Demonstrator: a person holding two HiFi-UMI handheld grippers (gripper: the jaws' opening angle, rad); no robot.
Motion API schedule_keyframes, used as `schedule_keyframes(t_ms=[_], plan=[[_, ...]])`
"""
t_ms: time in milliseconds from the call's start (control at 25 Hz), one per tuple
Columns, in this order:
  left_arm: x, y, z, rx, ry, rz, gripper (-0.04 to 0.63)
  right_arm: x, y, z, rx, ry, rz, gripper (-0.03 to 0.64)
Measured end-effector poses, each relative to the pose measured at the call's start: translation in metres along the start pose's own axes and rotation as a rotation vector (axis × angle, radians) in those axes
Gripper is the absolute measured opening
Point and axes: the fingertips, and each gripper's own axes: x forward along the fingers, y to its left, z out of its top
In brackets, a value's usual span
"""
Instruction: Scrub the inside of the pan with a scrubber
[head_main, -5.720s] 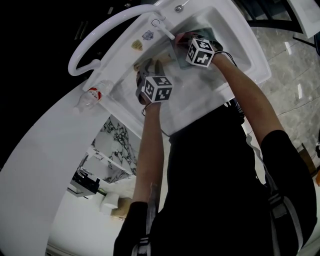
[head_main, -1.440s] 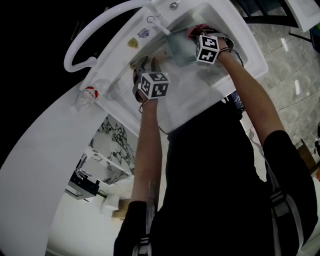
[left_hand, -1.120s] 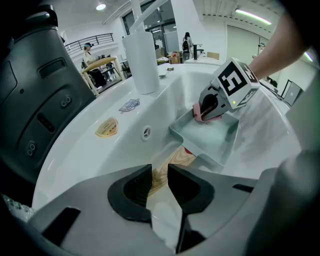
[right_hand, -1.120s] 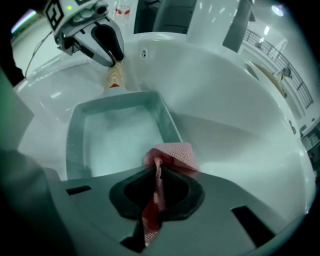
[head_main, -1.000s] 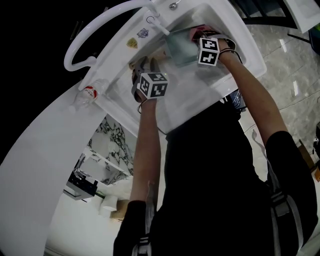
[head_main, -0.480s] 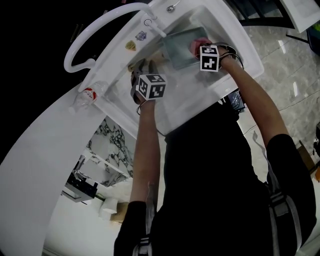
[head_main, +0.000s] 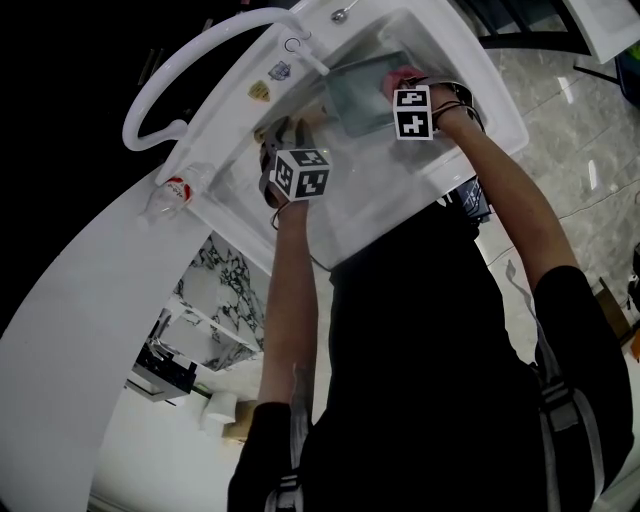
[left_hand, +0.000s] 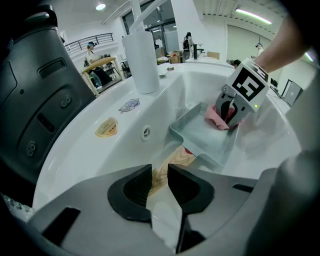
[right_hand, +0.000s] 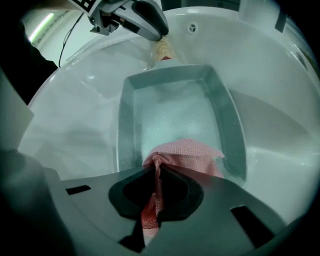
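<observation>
Currently: pink scrubber (right_hand: 185, 152) pinched by right gripper (right_hand: 157, 187) inside pan (right_hand: 170, 110), wooden handle (left_hand: 172, 162) clamped by left gripper (left_hand: 159, 187). Scrubber could be dragged loose by friction.

I count one sink (head_main: 500, 110) and one tap (head_main: 190, 50). In the sink I see one pan (right_hand: 175, 115) with one handle (left_hand: 169, 164), and one scrubber (right_hand: 187, 152). I run two grippers, the left gripper (left_hand: 159, 187) and the right gripper (right_hand: 159, 192). On the sink wall I count two stickers, a gold sticker (left_hand: 106, 127) and a pale sticker (left_hand: 130, 105), and one overflow hole (left_hand: 145, 132). I see one bottle (head_main: 175, 190).
</observation>
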Motion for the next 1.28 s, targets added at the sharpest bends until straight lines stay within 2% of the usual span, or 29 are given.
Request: schedule_keyframes(t_ms=[200, 360, 560, 680, 960, 1160, 1280], plan=[[-0.001, 0.0, 0.0, -0.002, 0.005, 0.009, 0.109, -0.005, -0.028, 0.001, 0.06, -0.024, -0.123, 0.034], [-0.001, -0.001, 0.001, -0.002, 0.011, 0.008, 0.108, -0.009, -0.055, 0.003, 0.046, -0.001, -0.262, 0.034], [0.0, 0.0, 0.002, -0.011, 0.015, 0.015, 0.109, -0.012, -0.079, 0.009, 0.012, 0.02, -0.35, 0.028], [0.001, -0.001, 0.002, -0.012, 0.016, 0.016, 0.109, -0.015, -0.09, 0.014, -0.021, -0.008, -0.446, 0.028], [0.003, 0.001, -0.001, -0.003, 0.007, 0.014, 0.109, -0.058, -0.075, 0.024, 0.108, -0.175, -0.522, 0.03], [0.003, -0.003, -0.002, 0.021, -0.095, 0.055, 0.107, -0.114, -0.044, 0.022, 0.168, -0.247, -0.62, 0.031], [-0.002, -0.003, -0.006, 0.025, -0.097, 0.049, 0.099, -0.145, -0.021, 0.025, 0.197, -0.269, -0.678, 0.034]])
